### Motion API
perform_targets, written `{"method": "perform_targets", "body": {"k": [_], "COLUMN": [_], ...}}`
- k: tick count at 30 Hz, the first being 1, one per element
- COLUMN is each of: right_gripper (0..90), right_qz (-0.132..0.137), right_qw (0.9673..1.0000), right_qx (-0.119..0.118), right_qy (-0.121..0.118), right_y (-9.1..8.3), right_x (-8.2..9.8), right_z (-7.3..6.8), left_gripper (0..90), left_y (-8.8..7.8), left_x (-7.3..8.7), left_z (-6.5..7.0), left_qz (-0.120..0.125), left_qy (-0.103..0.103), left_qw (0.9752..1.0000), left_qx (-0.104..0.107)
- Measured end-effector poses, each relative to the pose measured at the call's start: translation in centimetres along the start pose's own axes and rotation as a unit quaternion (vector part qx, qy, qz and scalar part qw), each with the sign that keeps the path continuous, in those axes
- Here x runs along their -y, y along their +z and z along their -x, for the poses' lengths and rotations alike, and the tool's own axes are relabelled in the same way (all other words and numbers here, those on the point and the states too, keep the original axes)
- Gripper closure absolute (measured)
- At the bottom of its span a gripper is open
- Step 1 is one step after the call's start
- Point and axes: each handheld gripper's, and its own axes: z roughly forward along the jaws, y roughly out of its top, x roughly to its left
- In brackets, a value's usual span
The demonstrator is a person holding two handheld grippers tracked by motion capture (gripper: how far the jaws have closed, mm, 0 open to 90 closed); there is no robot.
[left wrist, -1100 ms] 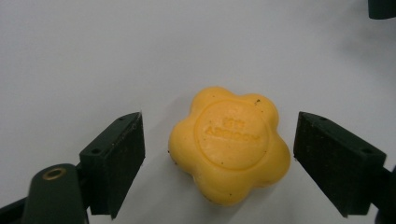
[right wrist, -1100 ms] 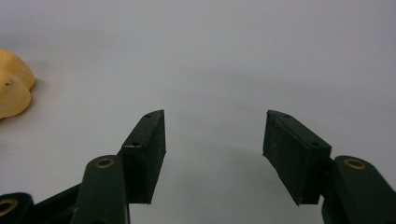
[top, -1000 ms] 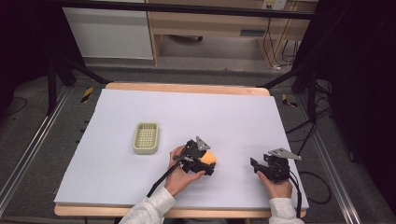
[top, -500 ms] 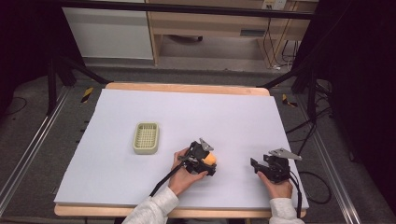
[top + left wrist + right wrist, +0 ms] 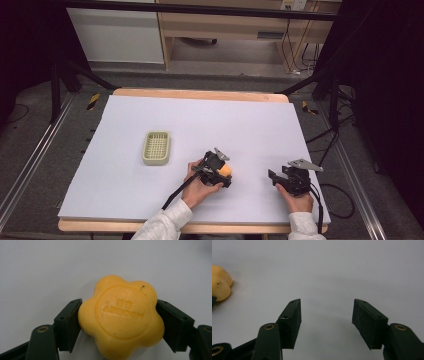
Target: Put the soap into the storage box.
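The left gripper (image 5: 225,172) has just been closing its jaws, and both pads now press on the flanks of a yellow flower-shaped soap (image 5: 122,316), clamped at middling width. The soap lies on the white table (image 5: 240,125), to the right of the pale green basket (image 5: 156,147) and well apart from it. The right gripper (image 5: 274,176) rests farther right of the soap, jaws apart with only bare tabletop between them; in the right gripper view (image 5: 325,315) a lobe of the soap shows at the left edge, cut off.

Open white surface spreads behind the soap and between it and the basket; the table's near edge lies close behind both hands. The raised lettering on the soap's face is too soft to read, and its underside is hidden.
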Motion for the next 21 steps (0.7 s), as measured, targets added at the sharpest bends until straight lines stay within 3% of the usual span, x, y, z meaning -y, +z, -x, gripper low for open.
{"method": "perform_targets", "body": {"k": [21], "right_gripper": [41.9], "right_qz": [0.000], "right_qw": [1.0000], "right_qx": [-0.003], "right_qy": [0.002], "right_y": [-0.08], "right_x": [0.00], "right_z": [0.10], "left_gripper": [26.0], "left_y": [-0.46], "left_x": [-0.11], "left_z": [-0.04], "left_qz": [0.009], "left_qy": [0.000], "left_qw": [1.0000], "left_qx": [0.003]}}
